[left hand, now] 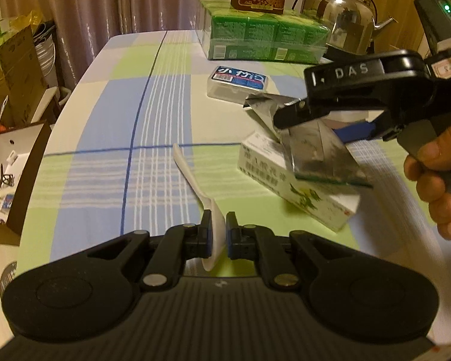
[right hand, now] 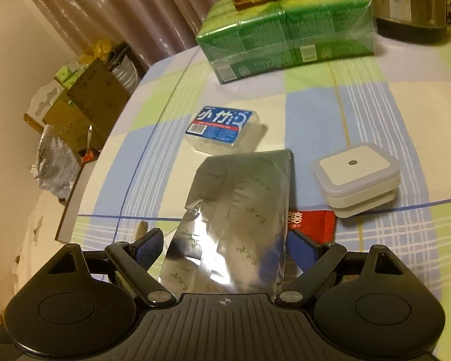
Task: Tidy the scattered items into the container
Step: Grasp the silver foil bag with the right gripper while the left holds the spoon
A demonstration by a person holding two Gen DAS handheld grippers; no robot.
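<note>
Red packet (right hand: 312, 221) half behind foil pouch (right hand: 237, 210)

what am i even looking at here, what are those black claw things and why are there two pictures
The black claws are two hand-held grippers; a person squeezes one in each hand, and no robot arm is involved. Each carries a wide-angle camera looking forward along its fingers, so you get one picture per gripper.

In the left gripper's picture, the left gripper is shut on a white plastic spoon. The right gripper shows there too, in the person's hand, holding a silver foil pouch above a white and green box.

The right gripper's own picture shows that pouch up close. On the checked tablecloth lie a clear floss-pick box, a square white lidded container, a red packet and a green wrapped pack.
</note>
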